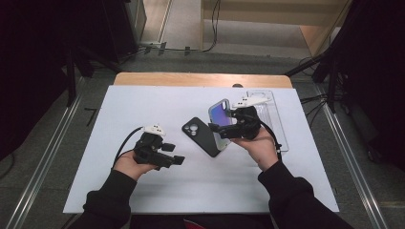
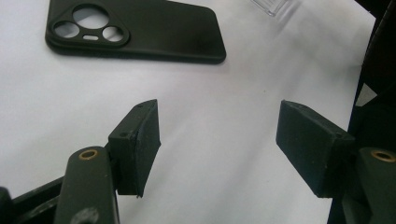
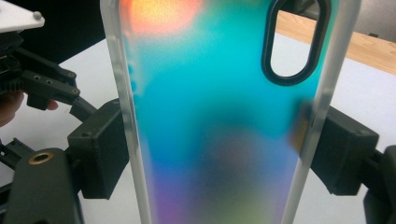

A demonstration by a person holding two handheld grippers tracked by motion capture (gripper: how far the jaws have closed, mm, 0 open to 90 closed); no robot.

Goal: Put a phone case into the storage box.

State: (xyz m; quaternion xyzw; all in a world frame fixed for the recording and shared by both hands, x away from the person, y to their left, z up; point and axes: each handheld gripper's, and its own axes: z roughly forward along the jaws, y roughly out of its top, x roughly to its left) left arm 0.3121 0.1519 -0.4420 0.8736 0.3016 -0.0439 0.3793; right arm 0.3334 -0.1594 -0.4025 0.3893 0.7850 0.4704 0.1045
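Note:
An iridescent blue-green phone case [image 3: 210, 116] with clear edges and a black-rimmed camera cut-out stands upright above the table, with my right gripper [image 1: 228, 128] shut on its two long sides; the same iridescent case [image 1: 219, 114] shows in the high view. A black phone case [image 1: 203, 136] lies flat on the white mat beside it, camera holes up, and the black case [image 2: 140, 30] also lies ahead of my left gripper. My left gripper [image 2: 217, 144] is open over bare mat with nothing between its pads; it sits at left front [image 1: 174, 160].
A clear plastic tray [image 1: 274, 119] lies on the mat behind the right hand. The white mat [image 1: 143, 109] covers a wooden table [image 1: 200, 78]. Dark stands and cables flank the table on both sides.

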